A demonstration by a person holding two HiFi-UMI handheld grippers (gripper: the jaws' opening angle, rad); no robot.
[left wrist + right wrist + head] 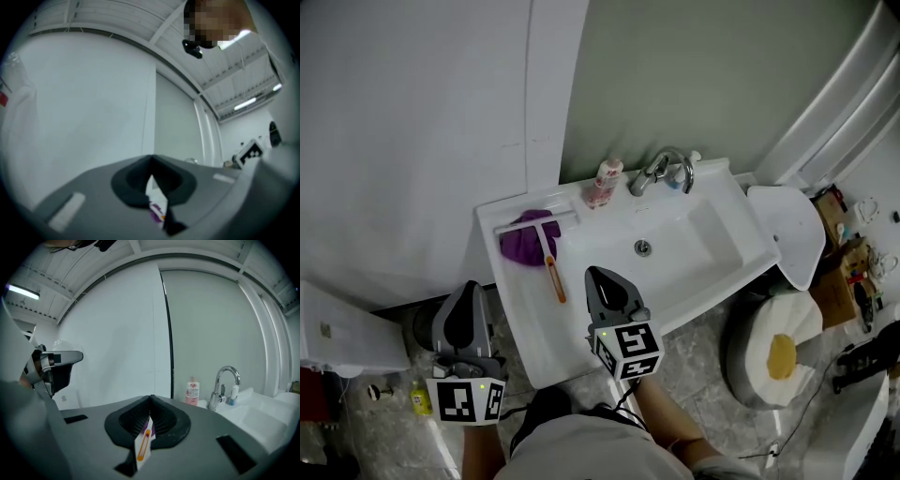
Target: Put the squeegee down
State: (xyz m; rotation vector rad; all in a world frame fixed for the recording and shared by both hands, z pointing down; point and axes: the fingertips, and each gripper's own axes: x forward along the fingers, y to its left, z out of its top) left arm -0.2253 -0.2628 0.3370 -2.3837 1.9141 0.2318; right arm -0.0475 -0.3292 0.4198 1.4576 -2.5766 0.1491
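Head view: the squeegee lies on the flat left ledge of the white basin. Its blade is toward the wall and its orange handle points at the person.
Why there: the ledge looks level and sits beside the bowl, so my guess is the tool can rest without sliding in. The blade end lies across a purple cloth.
Right gripper: jaws pressed together with nothing in them. It hangs just short of the handle's end, apart from it, over the basin's front rim.
Right gripper view: the orange handle shows only through the slit below the closed tips, lying beyond them and not pinched.
Left gripper: clenched and empty too, off the basin's left edge and over the floor.
Task state: judged from this, the putting-down is done, since neither tool touches the squeegee.
Surface: glossy white ceramic, with a chrome tap and a pink-labelled bottle at the back rim.
Room: a small bathroom with pale wall panels, grey stone-patterned floor tiles and a toilet to the right of the basin.
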